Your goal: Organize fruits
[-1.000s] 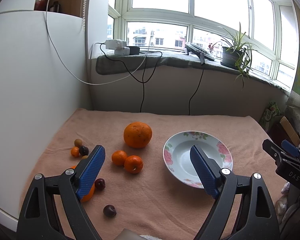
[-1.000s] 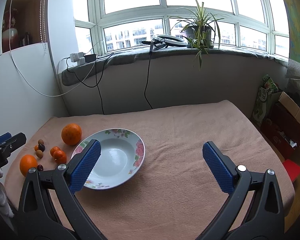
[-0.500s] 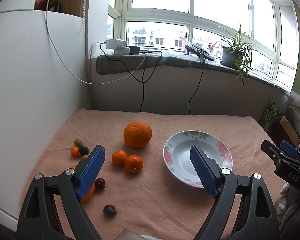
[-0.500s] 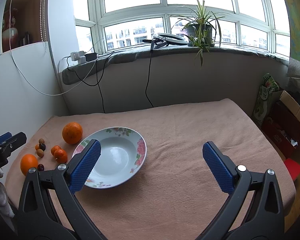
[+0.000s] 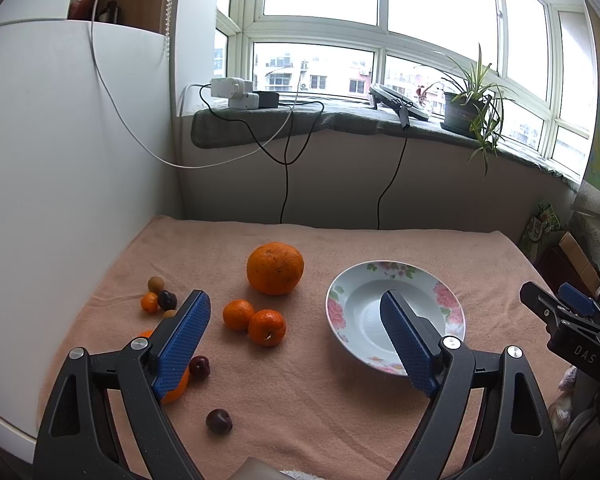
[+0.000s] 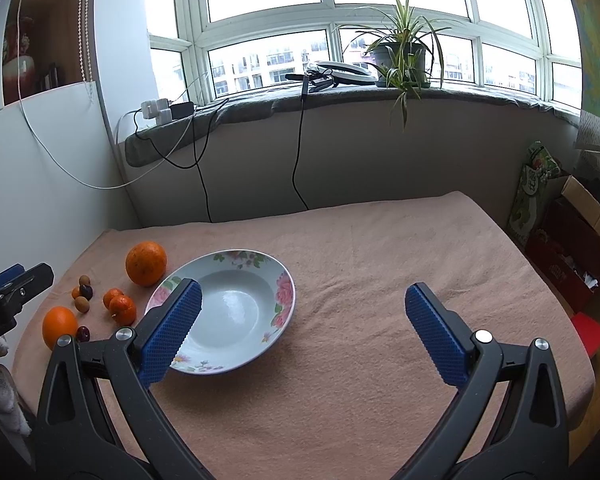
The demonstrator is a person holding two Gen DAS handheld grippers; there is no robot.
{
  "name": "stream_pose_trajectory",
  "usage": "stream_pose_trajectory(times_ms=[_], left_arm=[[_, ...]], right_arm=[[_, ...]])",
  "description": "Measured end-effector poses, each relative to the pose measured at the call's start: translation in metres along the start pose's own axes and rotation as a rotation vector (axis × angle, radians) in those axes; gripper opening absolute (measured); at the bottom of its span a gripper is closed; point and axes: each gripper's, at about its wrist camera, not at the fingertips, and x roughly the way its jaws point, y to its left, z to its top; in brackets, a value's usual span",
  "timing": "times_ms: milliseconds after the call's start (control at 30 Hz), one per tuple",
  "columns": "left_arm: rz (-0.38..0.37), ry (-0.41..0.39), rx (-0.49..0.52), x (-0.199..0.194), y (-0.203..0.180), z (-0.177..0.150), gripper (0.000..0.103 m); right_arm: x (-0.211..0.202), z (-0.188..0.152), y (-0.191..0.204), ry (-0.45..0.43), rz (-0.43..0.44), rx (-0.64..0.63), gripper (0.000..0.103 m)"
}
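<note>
A floral white bowl [image 5: 396, 280] stands empty on the peach cloth; it also shows in the right wrist view [image 6: 224, 308]. Left of it lie a large orange [image 5: 275, 268], two tangerines [image 5: 256, 322], several small dark and brown fruits [image 5: 162, 298], two dark plums [image 5: 219, 421], and an orange [image 5: 176, 390] partly hidden behind my left finger. My left gripper [image 5: 296, 338] is open and empty, above the near cloth between the fruits and the bowl. My right gripper [image 6: 304, 332] is open and empty, just right of the bowl.
A white panel [image 5: 60, 200] walls the left side. A windowsill [image 5: 340, 120] at the back holds chargers, cables, a ring light and a potted plant [image 5: 468, 108]. Boxes and bags [image 6: 564, 248] stand on the floor off the table's right edge.
The right wrist view has shifted slightly, the bowl and fruits drifting a little right and up. The left gripper has barely moved. Both stay open.
</note>
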Motion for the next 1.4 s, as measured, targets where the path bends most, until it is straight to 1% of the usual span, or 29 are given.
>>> stream_pose_trajectory(times_ms=[367, 767, 1133, 1267, 1400], left_arm=[[0.003, 0.008, -0.004, 0.002, 0.002, -0.003, 0.087], [0.010, 0.020, -0.027, 0.003, 0.015, -0.005, 0.087], [0.030, 0.029, -0.073, 0.002, 0.042, -0.012, 0.087], [0.038, 0.049, -0.109, 0.003, 0.059, -0.018, 0.087], [0.066, 0.073, -0.138, 0.004, 0.077, -0.028, 0.087]], right_arm=[[0.004, -0.004, 0.003, 0.017, 0.010, -0.001, 0.103], [0.010, -0.004, 0.013, 0.046, 0.057, -0.019, 0.103], [0.017, -0.004, 0.034, 0.064, 0.129, -0.060, 0.103], [0.023, -0.004, 0.046, 0.075, 0.162, -0.083, 0.103], [0.031, -0.004, 0.058, 0.101, 0.204, -0.099, 0.103]])
